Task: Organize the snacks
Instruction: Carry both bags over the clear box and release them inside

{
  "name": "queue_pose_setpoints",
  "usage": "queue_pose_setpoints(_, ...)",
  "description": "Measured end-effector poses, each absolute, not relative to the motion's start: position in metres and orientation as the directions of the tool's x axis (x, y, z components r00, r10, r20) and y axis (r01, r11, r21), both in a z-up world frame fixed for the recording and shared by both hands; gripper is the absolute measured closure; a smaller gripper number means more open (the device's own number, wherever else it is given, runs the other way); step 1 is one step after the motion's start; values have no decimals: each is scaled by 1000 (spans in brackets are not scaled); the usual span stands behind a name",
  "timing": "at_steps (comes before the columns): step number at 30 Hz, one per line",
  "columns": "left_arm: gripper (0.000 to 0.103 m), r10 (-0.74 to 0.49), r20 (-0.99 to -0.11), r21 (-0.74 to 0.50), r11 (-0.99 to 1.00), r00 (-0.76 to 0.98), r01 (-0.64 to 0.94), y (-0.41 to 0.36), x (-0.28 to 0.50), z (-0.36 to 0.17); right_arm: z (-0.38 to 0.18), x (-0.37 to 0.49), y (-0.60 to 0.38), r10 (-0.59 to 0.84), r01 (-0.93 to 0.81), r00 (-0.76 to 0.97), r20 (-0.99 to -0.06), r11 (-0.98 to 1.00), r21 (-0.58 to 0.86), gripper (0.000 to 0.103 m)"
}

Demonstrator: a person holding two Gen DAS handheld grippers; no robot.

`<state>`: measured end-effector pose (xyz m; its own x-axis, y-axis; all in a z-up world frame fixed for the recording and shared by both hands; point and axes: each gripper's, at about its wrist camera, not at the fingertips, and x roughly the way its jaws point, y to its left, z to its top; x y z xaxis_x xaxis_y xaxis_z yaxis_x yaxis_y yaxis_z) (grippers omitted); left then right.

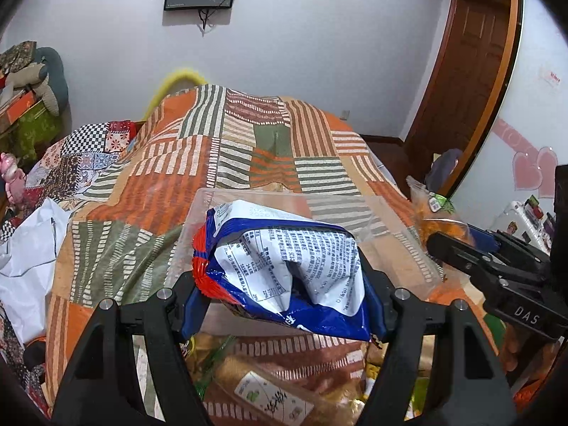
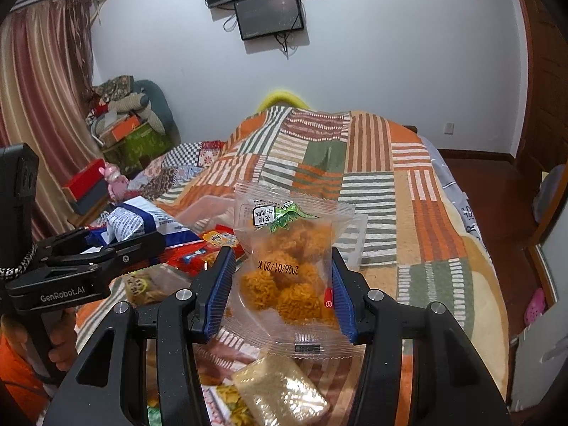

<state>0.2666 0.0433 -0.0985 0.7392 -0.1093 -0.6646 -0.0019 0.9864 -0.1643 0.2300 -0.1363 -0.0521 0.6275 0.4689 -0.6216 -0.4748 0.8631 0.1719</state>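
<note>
My left gripper (image 1: 284,284) is shut on a blue, white and red snack bag (image 1: 284,259) and holds it up in front of a clear plastic bin (image 1: 248,198) on the bed. The bag also shows in the right wrist view (image 2: 142,225). My right gripper (image 2: 282,277) is shut on a clear packet of orange crispy noodle snacks (image 2: 287,266), held above the bedspread; it shows at the right in the left wrist view (image 1: 440,213). The clear bin (image 2: 355,245) lies just behind the packet.
Several loose snack packets lie on the striped bedspread (image 2: 408,184) below both grippers, among them a beige block (image 2: 280,390) and a labelled packet (image 1: 269,394). A red packet (image 2: 198,252) lies near the bin. Boxes and cushions (image 2: 124,120) pile at the left wall.
</note>
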Motion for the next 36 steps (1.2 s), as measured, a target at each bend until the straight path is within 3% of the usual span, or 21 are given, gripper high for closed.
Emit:
queue_pose_setpoints(16, 28, -147, -726, -190, 982, 672, 9, 38, 303, -122, -73, 248, -121, 461, -493, 566, -684, 854, 168, 53)
queue_pose_setpoints(18, 22, -128, -714, -169, 986, 689, 8, 36, 299, -119, -73, 248, -120, 460, -496, 565, -685, 853, 163, 53)
queue_pose_setpoints(31, 19, -104, -686, -130, 991, 720, 19, 36, 255, -94, -50, 227, -134, 461, -508, 591, -661, 850, 139, 52)
queue_pose_setpoints(36, 15, -89, -691, -123, 992, 718, 4, 38, 234, -93, -39, 209, -144, 458, -506, 610, -646, 853, 128, 46)
